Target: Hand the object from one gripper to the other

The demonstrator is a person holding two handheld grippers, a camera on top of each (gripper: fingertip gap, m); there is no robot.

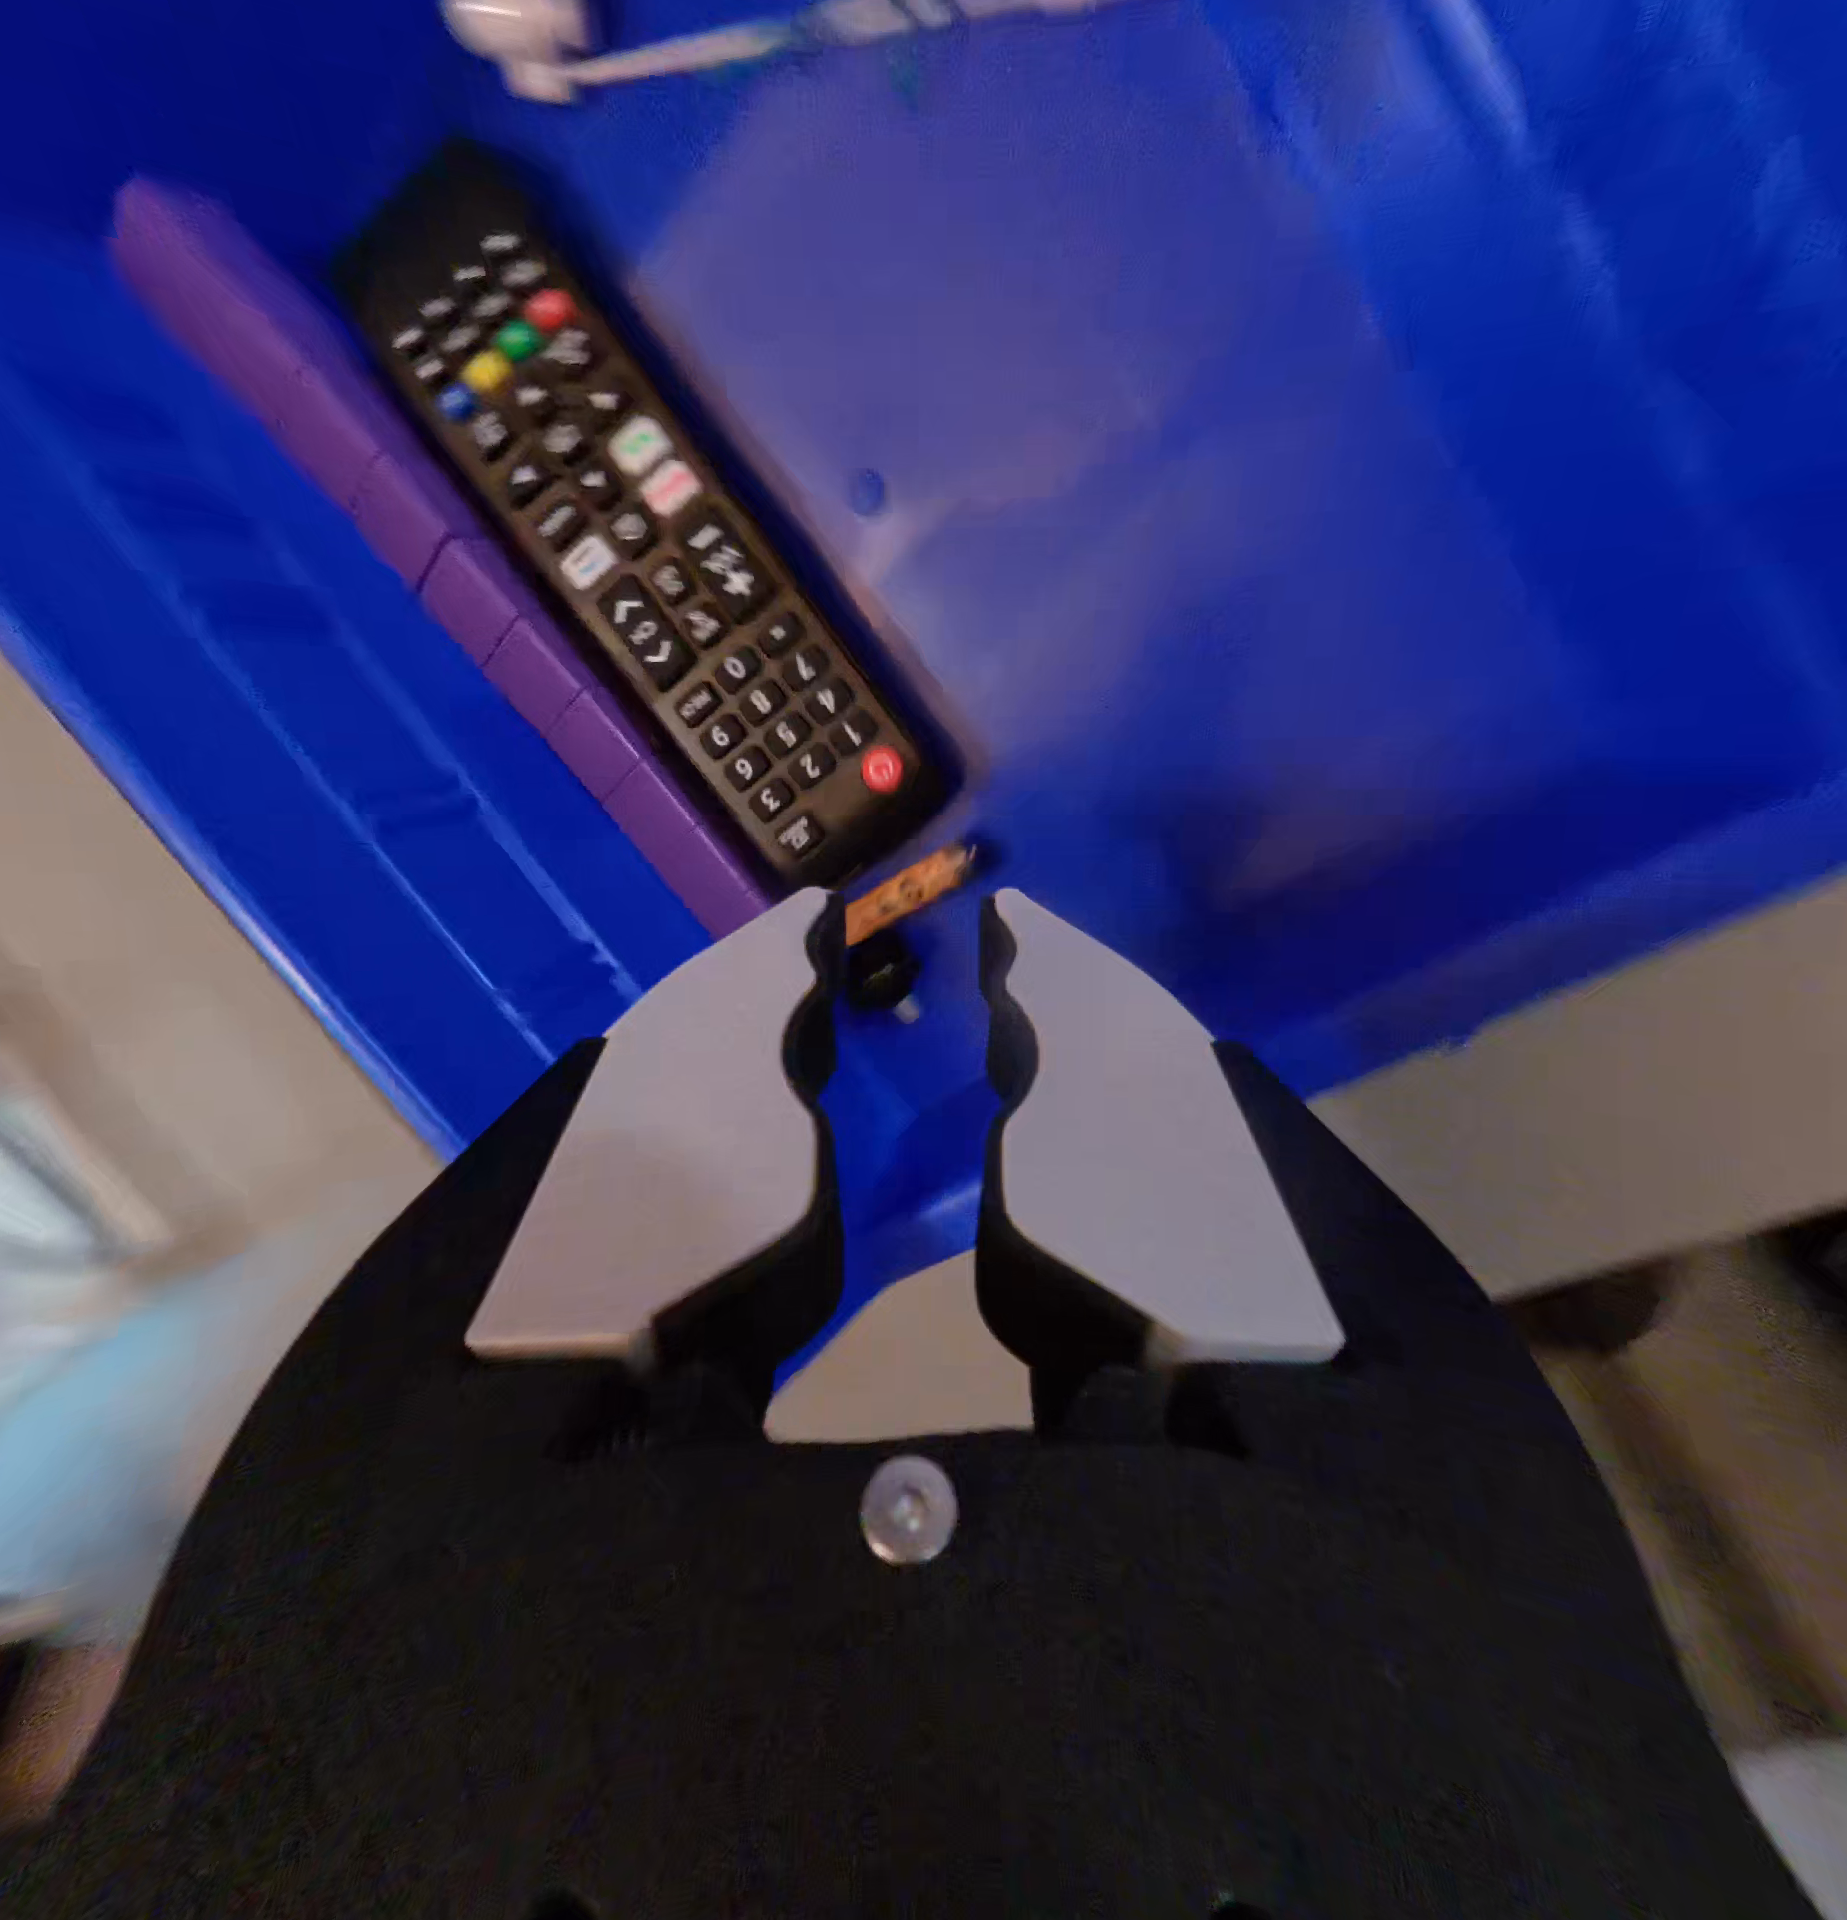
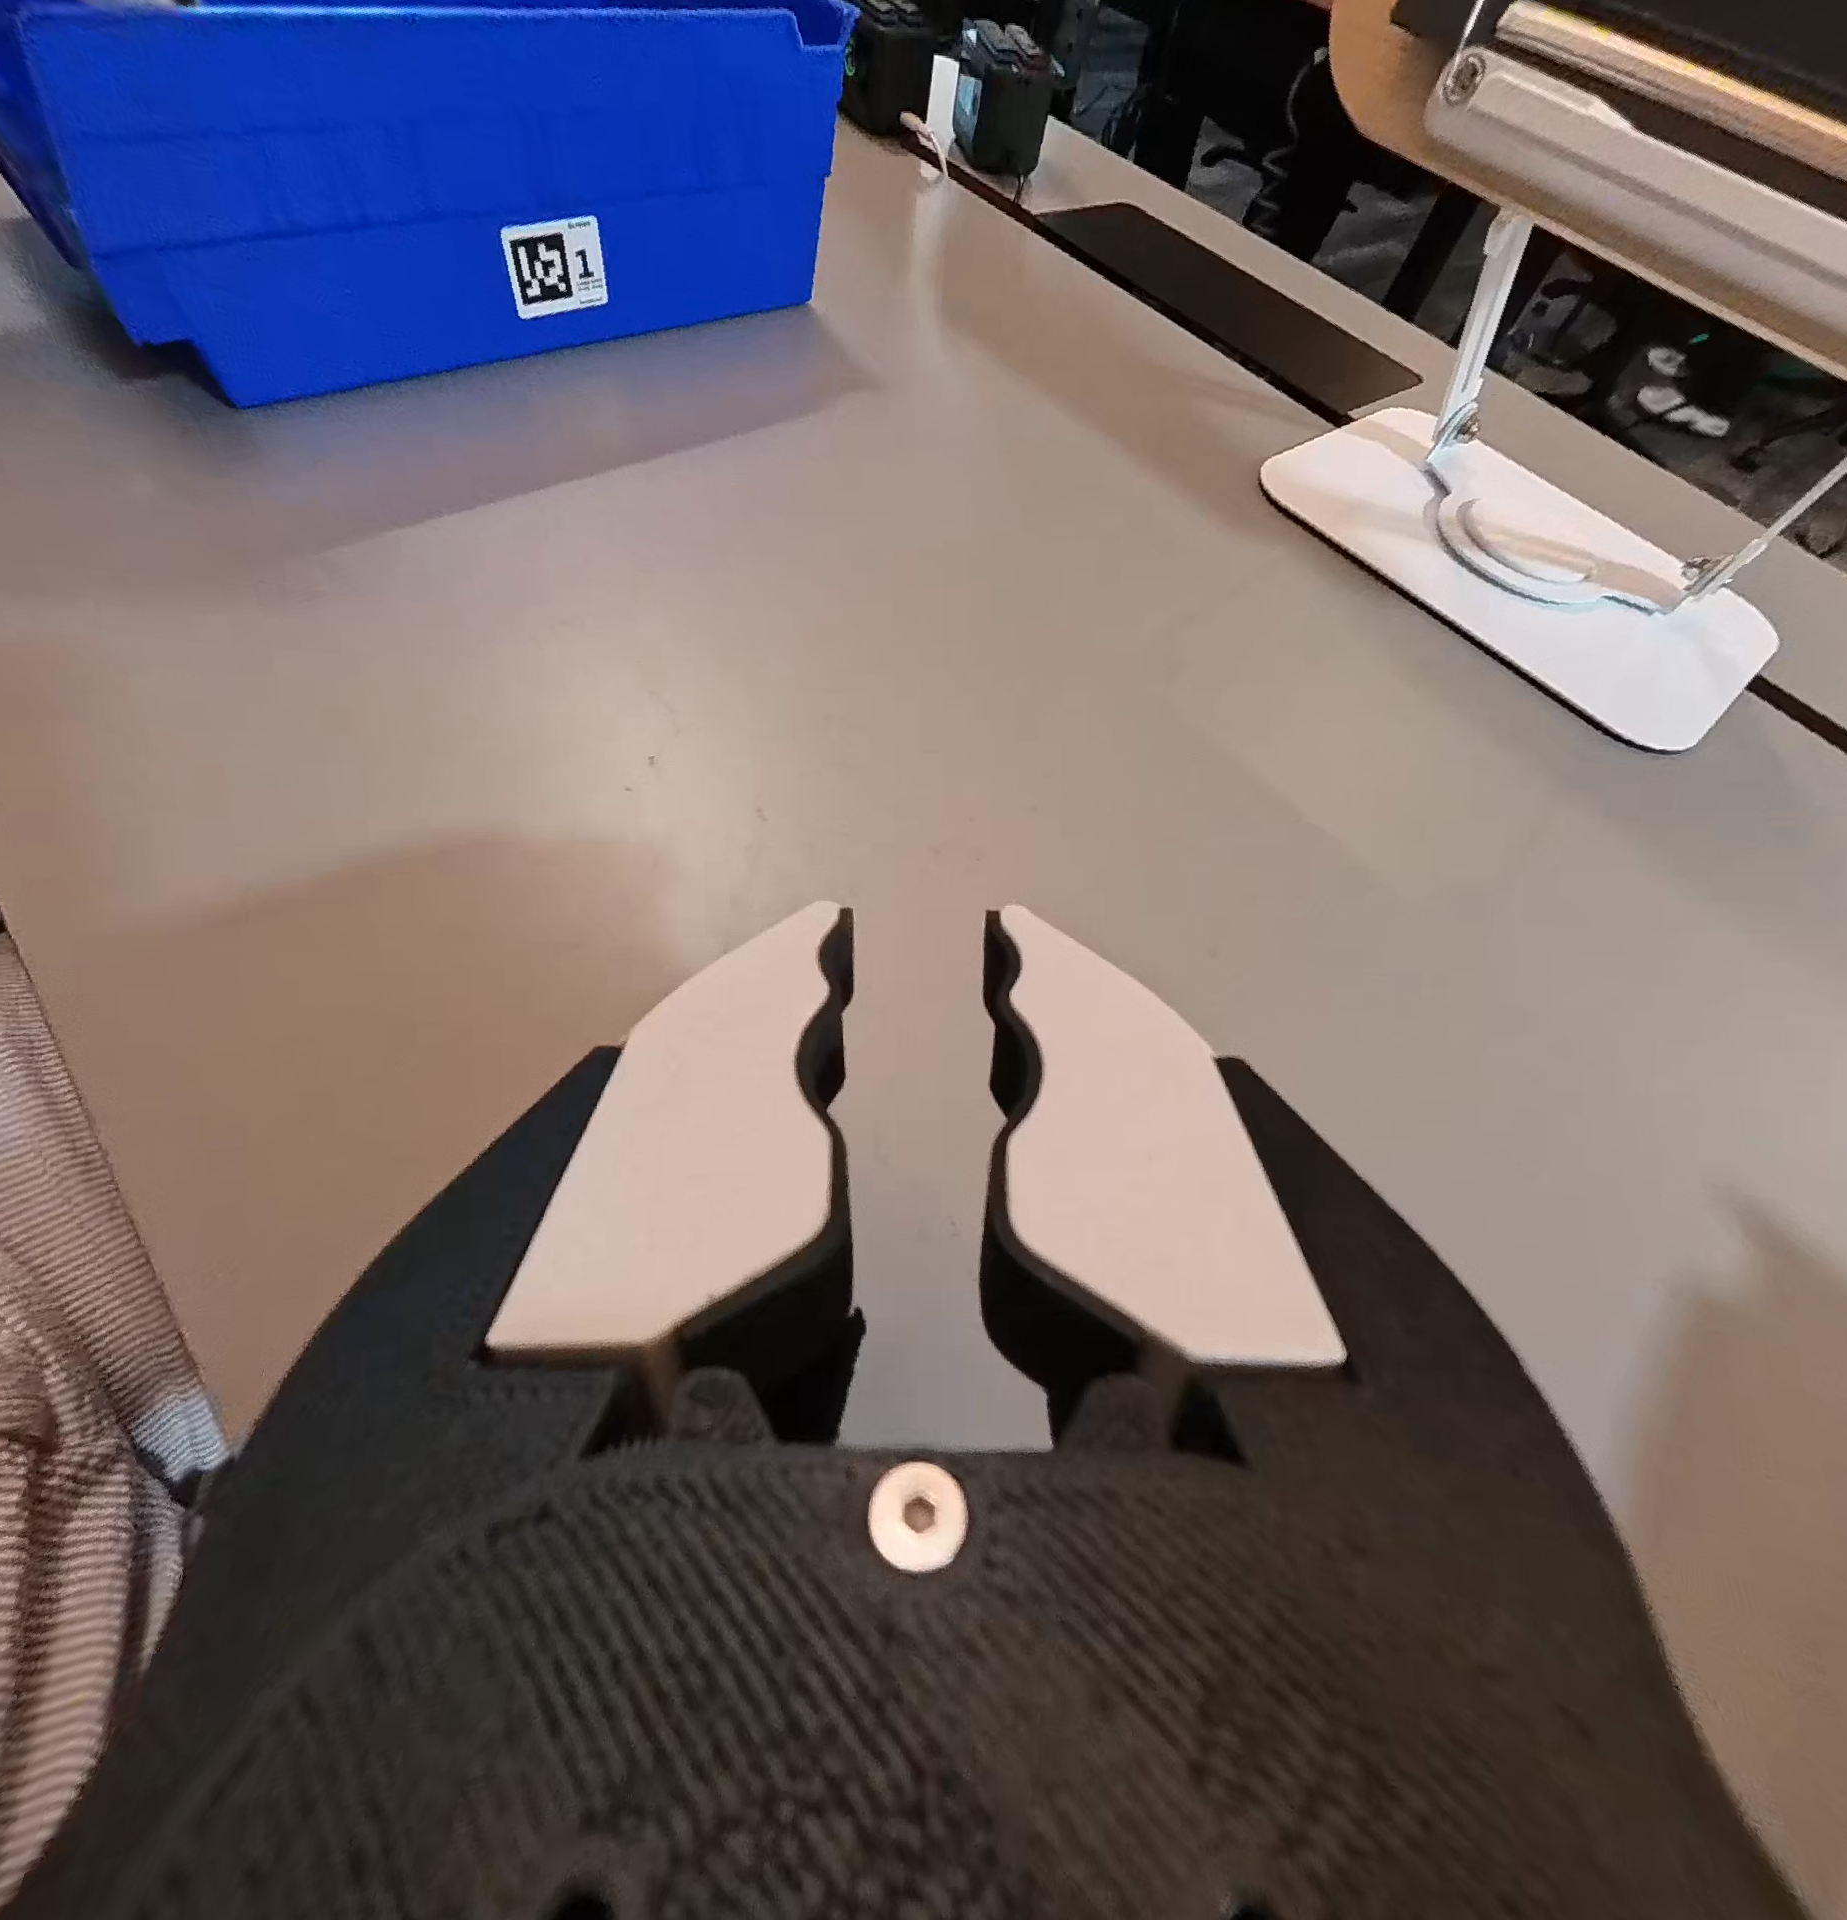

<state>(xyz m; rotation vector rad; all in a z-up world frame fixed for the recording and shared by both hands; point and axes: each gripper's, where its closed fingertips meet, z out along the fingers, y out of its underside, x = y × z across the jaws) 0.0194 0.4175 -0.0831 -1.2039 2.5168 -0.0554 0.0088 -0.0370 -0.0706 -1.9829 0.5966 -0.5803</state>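
Observation:
My left gripper is open and empty over the inside of a blue bin. In the bin a black remote control lies along the left wall beside a purple segmented bar. A small orange piece and a small black knob lie just beyond and between my fingertips; the view is blurred. My right gripper is open and empty over the grey table, apart from the bin at the far left.
A white stand base with a metal arm stands on the table at the right. Dark devices and cables sit past the table's far edge. A striped sleeve is at the left edge. A white object lies at the bin's far end.

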